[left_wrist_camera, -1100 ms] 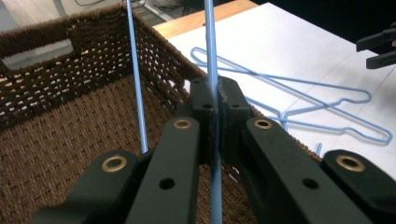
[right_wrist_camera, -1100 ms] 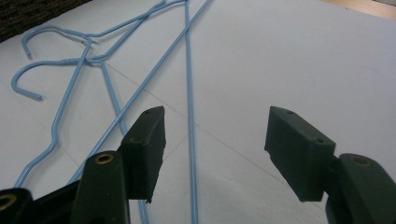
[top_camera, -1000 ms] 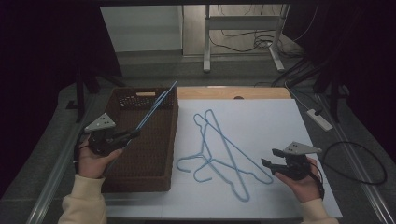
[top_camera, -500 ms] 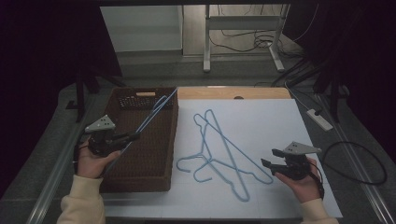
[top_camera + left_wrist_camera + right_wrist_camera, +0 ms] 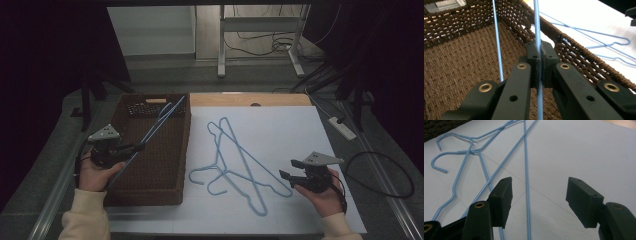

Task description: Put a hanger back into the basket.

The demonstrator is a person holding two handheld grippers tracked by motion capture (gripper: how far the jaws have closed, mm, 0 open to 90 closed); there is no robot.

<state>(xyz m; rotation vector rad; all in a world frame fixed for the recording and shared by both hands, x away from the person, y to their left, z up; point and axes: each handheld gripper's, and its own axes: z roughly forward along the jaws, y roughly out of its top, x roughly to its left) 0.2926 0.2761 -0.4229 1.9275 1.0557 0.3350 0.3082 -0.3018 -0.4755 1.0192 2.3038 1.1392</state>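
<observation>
Two grippers. Left gripper [image 5: 131, 148] is staying clamped on one blue wire hanger [image 5: 159, 121], holding it tilted over the brown wicker basket [image 5: 150, 192]; little has shifted, so lowering it in is pending. Right gripper [image 5: 286, 176], jaws apart, is waiting at 3 o'clock of two hangers on the white sheet [image 5: 239, 160].
</observation>
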